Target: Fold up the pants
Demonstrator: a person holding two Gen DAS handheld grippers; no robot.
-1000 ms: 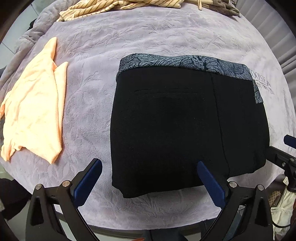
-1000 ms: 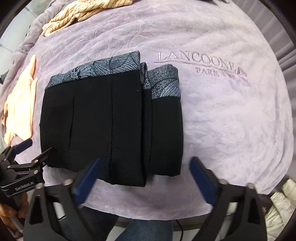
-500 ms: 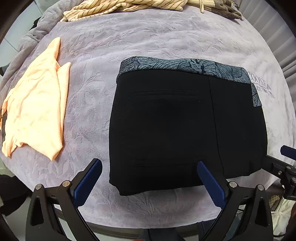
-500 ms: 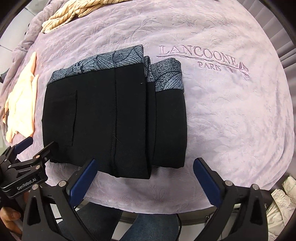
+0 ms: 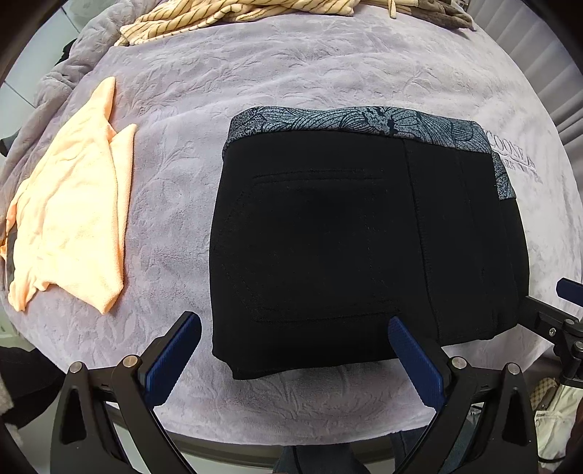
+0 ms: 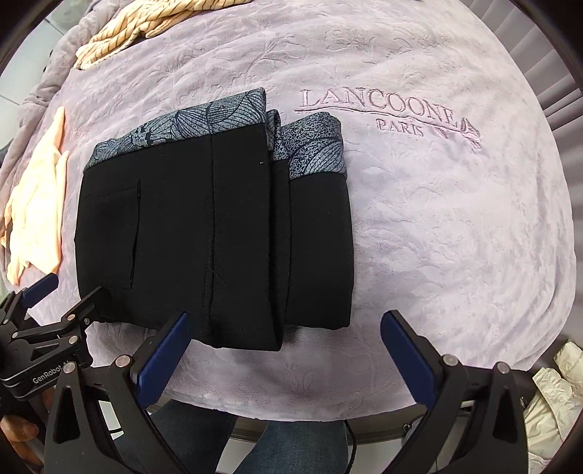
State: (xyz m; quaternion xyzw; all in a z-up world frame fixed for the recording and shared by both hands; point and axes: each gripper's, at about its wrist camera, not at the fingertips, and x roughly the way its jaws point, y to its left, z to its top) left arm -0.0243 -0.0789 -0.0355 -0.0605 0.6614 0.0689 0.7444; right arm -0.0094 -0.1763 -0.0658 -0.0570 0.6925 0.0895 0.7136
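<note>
Here, the folded pants are seen lying on the lilac blanket, directly ahead of both claws. The left gripper and right gripper are held wide open, empty, just short of the near edge.

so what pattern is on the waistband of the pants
Grey-blue with dark leaf and flower outlines on the waistband; left wrist view shows it best.

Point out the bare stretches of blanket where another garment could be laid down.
Widest: right of the folded black pants, over and below the stitched lettering. A narrower strip lies between the pants and the peach garment. A band runs behind the waistband, short of the striped clothes. The near edge is crowded by both open grippers.
</note>
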